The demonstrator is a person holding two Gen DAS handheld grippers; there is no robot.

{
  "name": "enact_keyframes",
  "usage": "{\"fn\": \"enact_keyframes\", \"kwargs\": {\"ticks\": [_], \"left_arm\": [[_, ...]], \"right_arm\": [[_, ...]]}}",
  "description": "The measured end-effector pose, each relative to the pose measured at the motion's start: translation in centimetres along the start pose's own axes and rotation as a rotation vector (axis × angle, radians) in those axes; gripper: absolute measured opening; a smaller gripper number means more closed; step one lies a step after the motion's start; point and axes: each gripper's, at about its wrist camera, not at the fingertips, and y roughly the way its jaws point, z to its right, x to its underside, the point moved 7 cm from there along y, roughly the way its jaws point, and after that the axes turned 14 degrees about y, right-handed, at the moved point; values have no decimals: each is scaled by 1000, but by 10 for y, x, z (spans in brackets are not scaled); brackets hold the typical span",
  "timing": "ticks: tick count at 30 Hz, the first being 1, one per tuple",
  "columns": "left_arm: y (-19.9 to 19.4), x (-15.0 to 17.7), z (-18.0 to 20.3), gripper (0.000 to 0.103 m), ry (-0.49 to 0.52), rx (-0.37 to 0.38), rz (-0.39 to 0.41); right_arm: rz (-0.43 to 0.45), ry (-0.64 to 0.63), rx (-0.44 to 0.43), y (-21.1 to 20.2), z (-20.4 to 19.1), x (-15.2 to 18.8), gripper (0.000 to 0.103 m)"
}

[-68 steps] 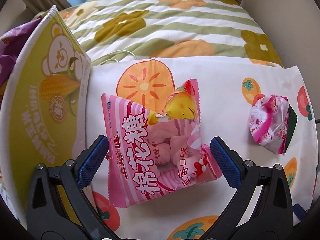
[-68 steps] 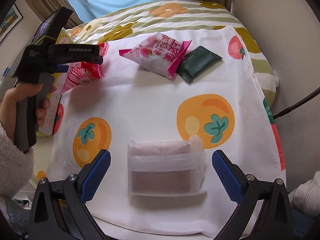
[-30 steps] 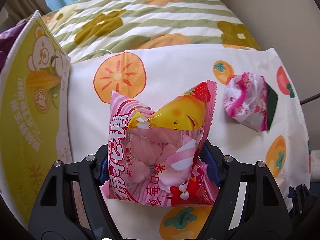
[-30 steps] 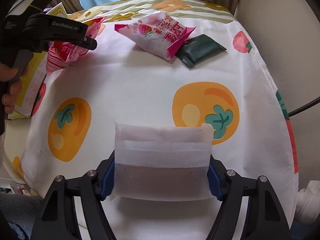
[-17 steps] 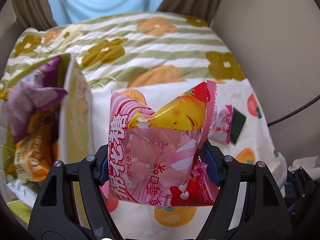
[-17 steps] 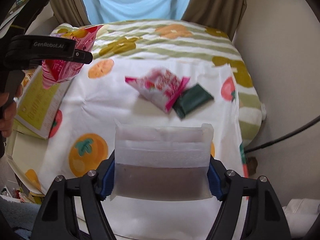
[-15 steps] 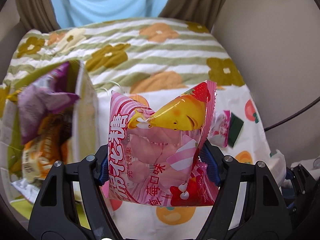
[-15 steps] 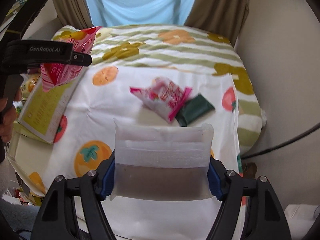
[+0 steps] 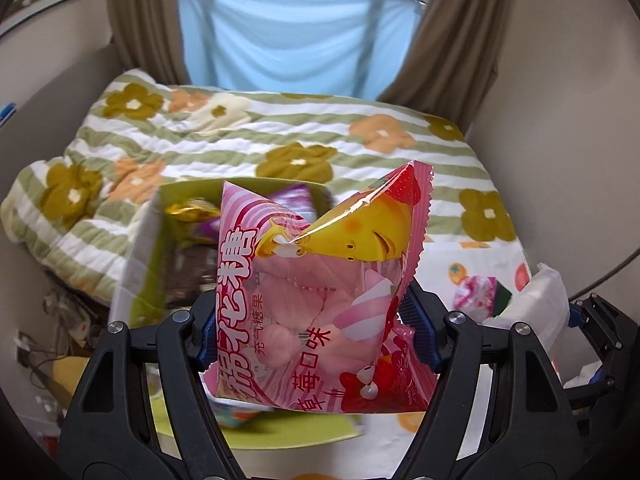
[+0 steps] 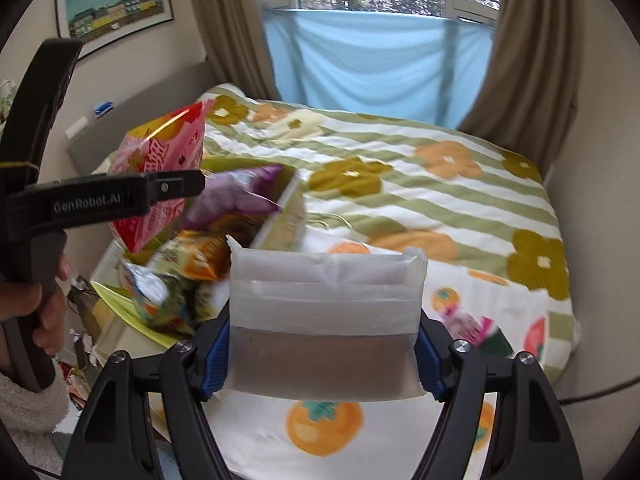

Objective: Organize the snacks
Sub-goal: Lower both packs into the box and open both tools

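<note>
The left gripper (image 9: 310,330) is squeezing a pink marshmallow bag (image 9: 320,304). The bag sits right between its two blue pads, one pad pressed on each side. Most of the bag sticks up above the pads, and its top corner has a red strawberry on it. The bag is up in the air, over the yellow-green snack box (image 9: 152,248). The box is open and lies below and to the left of the bag, with a purple packet (image 10: 232,196) and other snacks (image 10: 176,280) inside it. From the right wrist view, the left gripper shows from the side, with a hand (image 10: 44,300) around its black handle and the pink bag poking up over the box.

The right gripper (image 10: 322,354) is squeezing a see-through wrapped bar (image 10: 324,320). The bar lies flat across the gap, and each blue pad touches one of its short ends. The top half of the wrapper is cloudy white and the bottom half looks brown. It is also lifted up, above the white cloth with orange fruits (image 10: 324,428). The box is off to its left.

On the cloth, far to the right, a small pink packet (image 10: 460,318) lies just beside a dark green packet (image 10: 496,344). Behind everything is a bed cover with green stripes and flowers (image 9: 296,148)
</note>
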Motion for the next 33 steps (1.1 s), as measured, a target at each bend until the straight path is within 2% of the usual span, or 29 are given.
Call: {"fn": "enact_keyframes", "kwargs": {"ticks": [6, 13, 17, 18, 19, 21, 25, 31, 33], "left_arm": [[-2, 32, -72, 71, -7, -27, -52], [28, 66, -109, 71, 39, 26, -137], [48, 70, -112, 78, 59, 65, -172], [50, 70, -113, 82, 56, 77, -169], [52, 69, -114, 93, 58, 89, -170], [53, 67, -116, 101, 57, 106, -163], [44, 69, -117, 101, 51, 126, -141], [29, 73, -131, 102, -9, 106, -123], [22, 75, -136, 102, -3, 72, -112]], "right_arm": [[-1, 3, -46, 19, -71, -13, 71], [-25, 39, -21, 44, -121, -7, 71], [-46, 76, 10, 55, -128, 2, 71], [-52, 87, 21, 58, -127, 3, 71], [-55, 93, 27, 59, -126, 4, 71], [-61, 107, 48, 61, -122, 5, 71], [-67, 127, 67, 64, -116, 5, 71], [-81, 144, 51, 69, -112, 7, 71], [-86, 132, 42, 70, -116, 7, 71]]}}
